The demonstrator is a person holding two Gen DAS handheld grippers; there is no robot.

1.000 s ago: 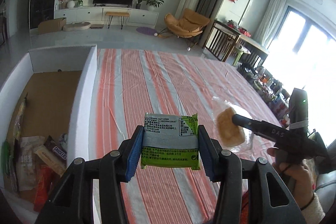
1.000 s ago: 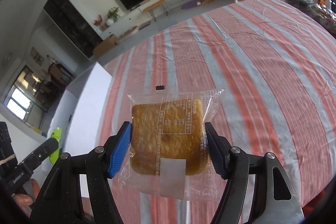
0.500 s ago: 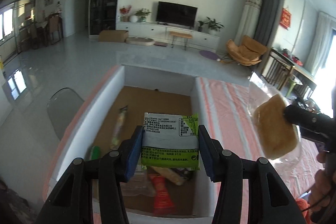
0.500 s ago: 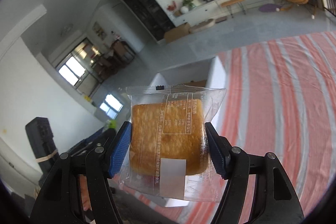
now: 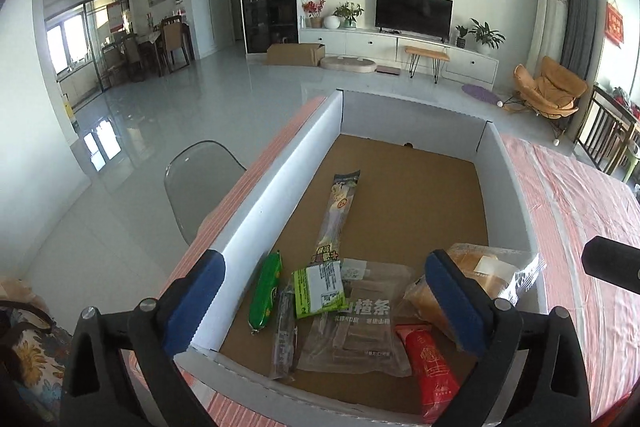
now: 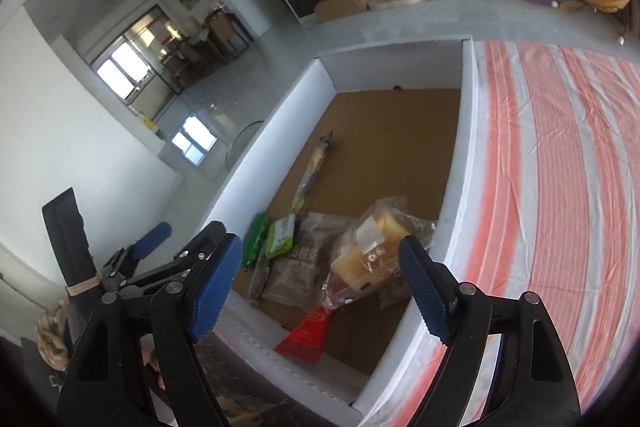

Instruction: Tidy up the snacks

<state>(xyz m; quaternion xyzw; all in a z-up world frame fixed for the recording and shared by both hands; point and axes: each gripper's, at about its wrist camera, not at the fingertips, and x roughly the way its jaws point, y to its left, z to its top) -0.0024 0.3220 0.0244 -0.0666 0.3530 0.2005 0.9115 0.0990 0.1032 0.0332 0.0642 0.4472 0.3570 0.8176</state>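
One red packet (image 5: pixel 434 367) (bottom cropped)

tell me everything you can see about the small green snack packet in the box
The green packet is a small, flat, roughly square foil-like pouch, bright green at the edges with a white printed label panel facing up. It lies tilted inside the white box, resting on a clear brown-strip bag and a slim dark bar, beside a green sausage-shaped snack. Neither gripper touches it.

1. This is a home, in the living room.
2. A TV (image 5: pixel 414 11) sits at the top middle on a long white cabinet (image 5: pixel 400 45).
3. An orange chair (image 5: pixel 548 91) is at the right.
4. Dining chairs (image 5: pixel 168 45) stand upper left.
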